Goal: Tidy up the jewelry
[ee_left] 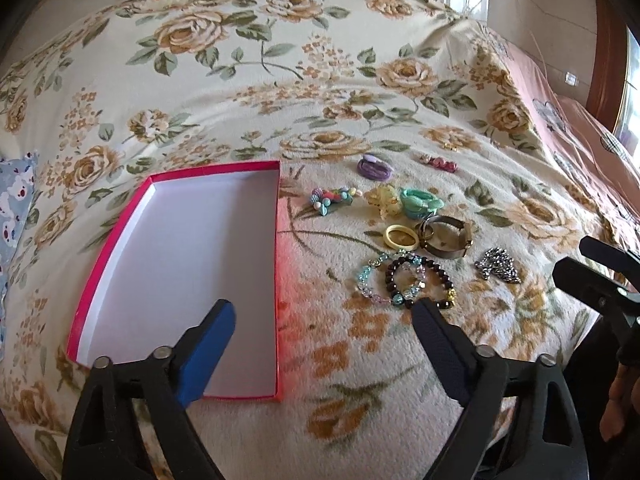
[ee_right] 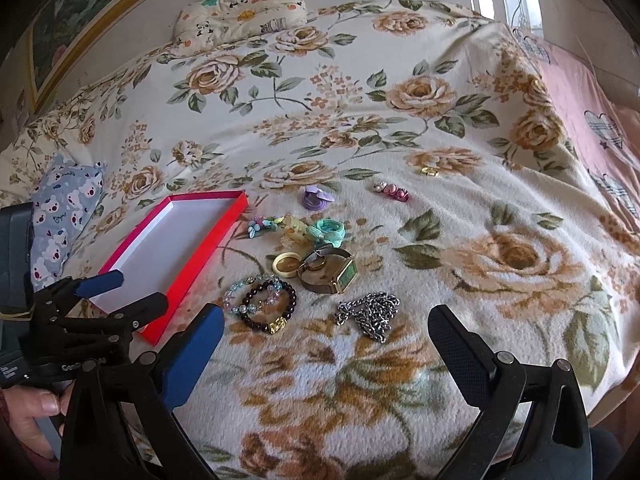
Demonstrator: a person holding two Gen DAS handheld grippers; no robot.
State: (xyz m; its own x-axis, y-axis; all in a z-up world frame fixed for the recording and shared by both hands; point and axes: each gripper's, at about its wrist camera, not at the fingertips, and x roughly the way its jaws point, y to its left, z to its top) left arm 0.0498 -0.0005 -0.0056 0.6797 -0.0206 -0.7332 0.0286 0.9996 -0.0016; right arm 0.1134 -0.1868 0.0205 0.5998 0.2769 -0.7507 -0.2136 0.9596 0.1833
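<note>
left tool (ee_left: 322,310) released, tilted down over red box (ee_left: 276,260), right tool (ee_right: 326,326) released above bracelets (ee_right: 262,304)

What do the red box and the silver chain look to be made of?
Red box: thin card by the look of it, with a glossy red outside and a matte white lining; the walls are thin with sharp folded corners. Silver chain: probably metal, polished, its interlocked links catching bright glints. Neither can be confirmed by sight alone.

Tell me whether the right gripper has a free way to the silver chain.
Probably yes. The right gripper stands open, holding nothing, and the silver chain lies alone on the blanket just ahead of its fingers, apart from the watch and bracelets; nothing lies between.
</note>
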